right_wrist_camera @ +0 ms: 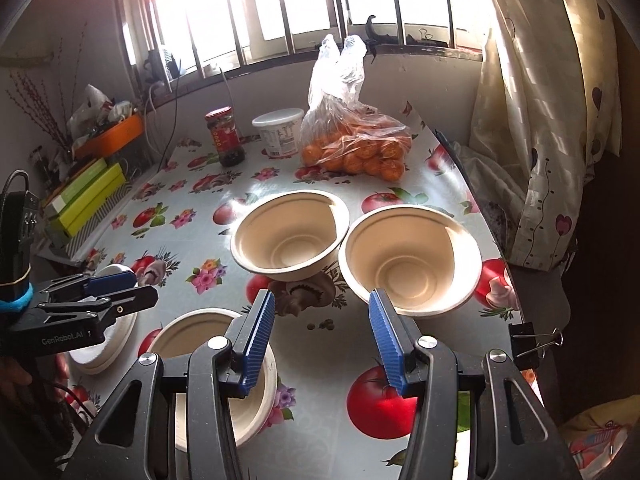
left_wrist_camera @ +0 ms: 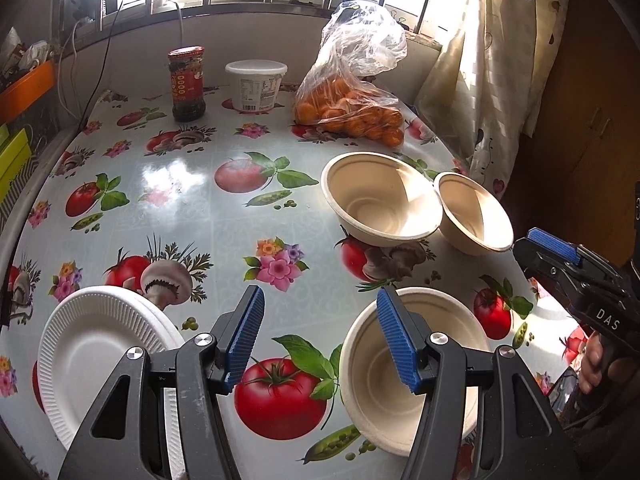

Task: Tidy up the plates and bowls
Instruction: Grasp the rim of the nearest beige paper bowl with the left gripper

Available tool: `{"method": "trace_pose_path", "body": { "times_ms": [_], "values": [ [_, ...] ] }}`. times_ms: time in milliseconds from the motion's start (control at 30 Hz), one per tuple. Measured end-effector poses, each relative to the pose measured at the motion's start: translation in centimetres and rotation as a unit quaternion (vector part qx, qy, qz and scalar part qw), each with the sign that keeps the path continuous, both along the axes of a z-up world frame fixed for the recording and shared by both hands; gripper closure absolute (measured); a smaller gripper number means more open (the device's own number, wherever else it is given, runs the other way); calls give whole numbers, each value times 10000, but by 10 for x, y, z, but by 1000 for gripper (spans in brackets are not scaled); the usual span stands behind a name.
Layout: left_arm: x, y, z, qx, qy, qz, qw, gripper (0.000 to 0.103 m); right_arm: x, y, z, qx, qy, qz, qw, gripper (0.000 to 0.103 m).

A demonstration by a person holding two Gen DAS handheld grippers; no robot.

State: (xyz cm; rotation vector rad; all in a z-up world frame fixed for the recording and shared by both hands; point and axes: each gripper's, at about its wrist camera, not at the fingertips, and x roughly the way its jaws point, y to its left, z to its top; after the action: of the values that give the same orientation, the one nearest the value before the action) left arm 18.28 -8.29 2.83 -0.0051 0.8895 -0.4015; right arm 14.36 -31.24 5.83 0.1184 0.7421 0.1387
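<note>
Three beige bowls stand on the fruit-print table. Two of them, the large one and its neighbour, sit side by side at the right. The third bowl is nearer, partly behind a finger in both views. A stack of white ribbed plates lies at the near left. My left gripper hovers open between the plates and the near bowl, holding nothing. My right gripper is open too, empty, in front of the two far bowls.
At the back stand a red-lidded jar, a white tub and a plastic bag of oranges. A curtain hangs past the table's right edge. Green boxes sit at the left. A binder clip grips the near right edge.
</note>
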Motion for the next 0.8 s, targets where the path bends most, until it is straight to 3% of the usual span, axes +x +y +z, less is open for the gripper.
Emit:
{"method": "trace_pose_path", "body": {
  "times_ms": [200,567,800],
  "values": [
    [21,-4,9,-141,-48,-67,9999,44,17,-9,4,-16,-10,-4,10000,54],
    [55,-12,1,-395,267,3,9989,44,61,-9,18,-193,-44,294,9994,55],
    [71,-16,-6,-434,388,16,9983,44,94,-9,11,-271,122,442,9986,66]
  ]
}}
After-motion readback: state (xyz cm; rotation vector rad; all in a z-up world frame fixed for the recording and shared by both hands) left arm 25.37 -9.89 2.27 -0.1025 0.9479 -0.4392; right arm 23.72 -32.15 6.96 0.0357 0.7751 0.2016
